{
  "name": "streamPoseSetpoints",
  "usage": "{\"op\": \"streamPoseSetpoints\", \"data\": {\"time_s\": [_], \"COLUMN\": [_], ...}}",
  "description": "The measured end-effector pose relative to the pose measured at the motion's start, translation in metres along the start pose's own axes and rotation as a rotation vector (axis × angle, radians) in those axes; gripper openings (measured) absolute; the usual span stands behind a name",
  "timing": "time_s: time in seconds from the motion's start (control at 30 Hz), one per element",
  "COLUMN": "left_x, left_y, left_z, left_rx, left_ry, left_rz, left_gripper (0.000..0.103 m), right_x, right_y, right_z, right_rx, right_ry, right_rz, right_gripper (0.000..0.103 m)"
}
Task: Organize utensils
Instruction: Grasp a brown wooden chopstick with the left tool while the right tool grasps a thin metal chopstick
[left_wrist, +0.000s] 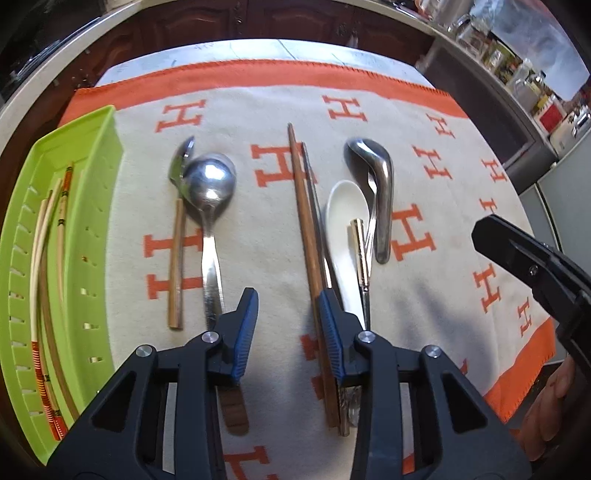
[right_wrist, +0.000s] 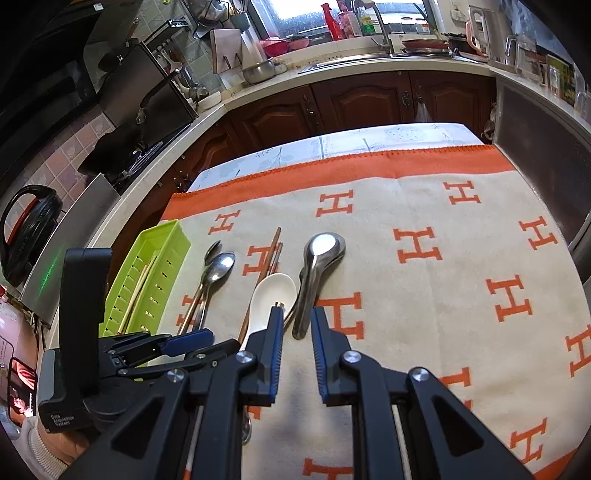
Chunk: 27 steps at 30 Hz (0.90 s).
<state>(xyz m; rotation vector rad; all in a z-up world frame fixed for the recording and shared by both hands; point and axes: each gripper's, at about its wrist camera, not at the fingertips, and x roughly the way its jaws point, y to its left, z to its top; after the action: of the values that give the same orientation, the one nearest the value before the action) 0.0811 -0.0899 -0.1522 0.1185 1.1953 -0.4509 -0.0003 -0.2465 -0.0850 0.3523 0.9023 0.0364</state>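
Utensils lie on a cream and orange cloth (left_wrist: 258, 110). A green tray (left_wrist: 92, 155) at the left holds several chopsticks (left_wrist: 61, 229). To its right lie a wooden-handled spoon (left_wrist: 176, 258) and a big steel spoon (left_wrist: 209, 181), then a brown chopstick (left_wrist: 304, 221) beside a metal one, a white ceramic spoon (left_wrist: 341, 210), a fork (left_wrist: 371, 206) and a steel soup spoon (left_wrist: 380, 177). My left gripper (left_wrist: 288, 302) hovers open above the cloth between the steel spoon's handle and the brown chopstick. My right gripper (right_wrist: 297, 317) is open over the steel soup spoon's (right_wrist: 317, 266) handle end.
The cloth covers a small table (right_wrist: 369, 140) with kitchen cabinets (right_wrist: 354, 99) behind it. A counter with a sink (right_wrist: 354, 59), pans and jars runs along the back and right. The right half of the cloth (right_wrist: 461, 277) carries no utensils.
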Motion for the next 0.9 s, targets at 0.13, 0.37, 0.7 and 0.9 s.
{"op": "streamPoseSetpoints", "data": {"time_s": [0.13,0.37,0.7,0.9], "left_x": [0.004,0.011,0.006,0.0], "left_y": [-0.008,-0.023,-0.003,0.017], "left_z": [0.003,0.004,0.002,-0.002], "left_rx": [0.025,0.088,0.006,-0.08], "left_ry": [-0.004,0.009,0.01,0.041], "left_rz": [0.012,0.057,0.042,-0.035], "left_gripper": [0.031,0.031,0.02,0.02], "right_x": [0.004,0.006,0.004,0.002], "right_y": [-0.003,-0.005,-0.004,0.003], "right_z": [-0.002,-0.003,-0.005,-0.004], "right_rx": [0.005,0.005,-0.006,-0.025], "right_ry": [0.009,0.01,0.008,-0.001], "right_rz": [0.002,0.002,0.0,0.001], "right_gripper": [0.015,0.015,0.015,0.015]}}
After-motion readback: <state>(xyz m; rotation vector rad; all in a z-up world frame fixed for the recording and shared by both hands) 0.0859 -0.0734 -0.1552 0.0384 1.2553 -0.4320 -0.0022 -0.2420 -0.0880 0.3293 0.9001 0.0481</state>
